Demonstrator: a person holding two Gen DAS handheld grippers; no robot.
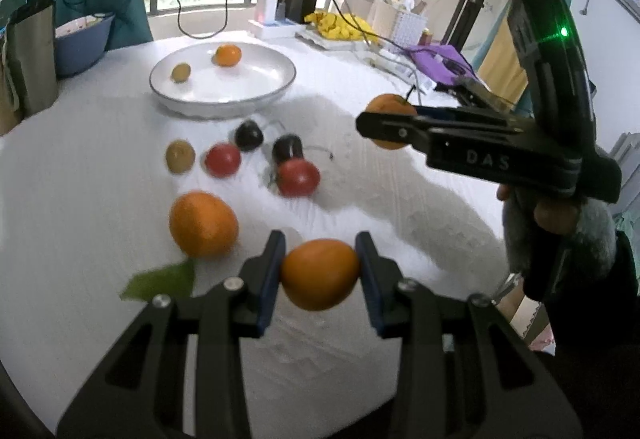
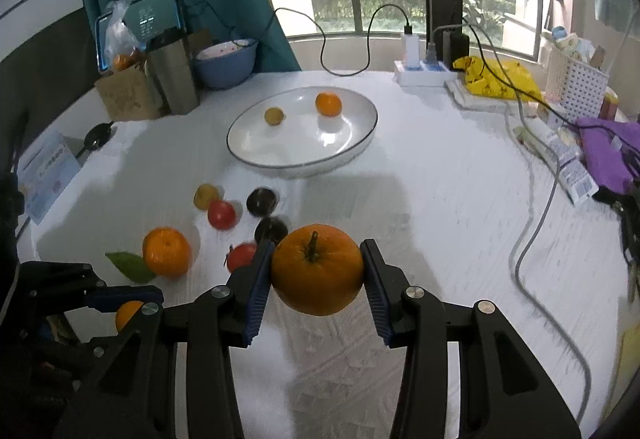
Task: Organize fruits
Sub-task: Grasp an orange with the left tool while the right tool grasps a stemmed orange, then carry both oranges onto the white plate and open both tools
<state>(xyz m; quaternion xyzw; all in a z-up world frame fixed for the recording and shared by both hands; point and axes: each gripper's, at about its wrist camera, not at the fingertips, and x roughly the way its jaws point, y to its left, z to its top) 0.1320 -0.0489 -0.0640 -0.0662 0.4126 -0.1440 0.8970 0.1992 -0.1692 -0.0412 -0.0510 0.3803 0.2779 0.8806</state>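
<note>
While the white table (image 2: 440,199) spreads under everything, the big white plate (image 2: 360,135) with its dark rim sits toward the far side, holding a small orange (image 2: 328,104) and, apart from it, a brownish kiwi (image 2: 274,116). Nearer, the left gripper (image 1: 320,271) is clamped on a smooth orange (image 1: 320,274), its blue pads pressing both sides, and the fruit appears lifted clear of the cloth. The right gripper (image 2: 318,271) likewise squeezes a stemmed orange (image 2: 318,269) between its pads, with the stem facing the camera; from the left wrist view it shows side-on, held by a person's hand (image 1: 552,215) in a grey cuff. Loose on the table lies a large orange (image 1: 203,223) with a green leaf (image 1: 160,281) just beside it. Beyond that sit two red tomatoes (image 1: 298,177), two dark plums (image 1: 248,135) just behind them, and another kiwi (image 1: 180,156) beside the left tomato, all between the grippers and the plate.
</note>
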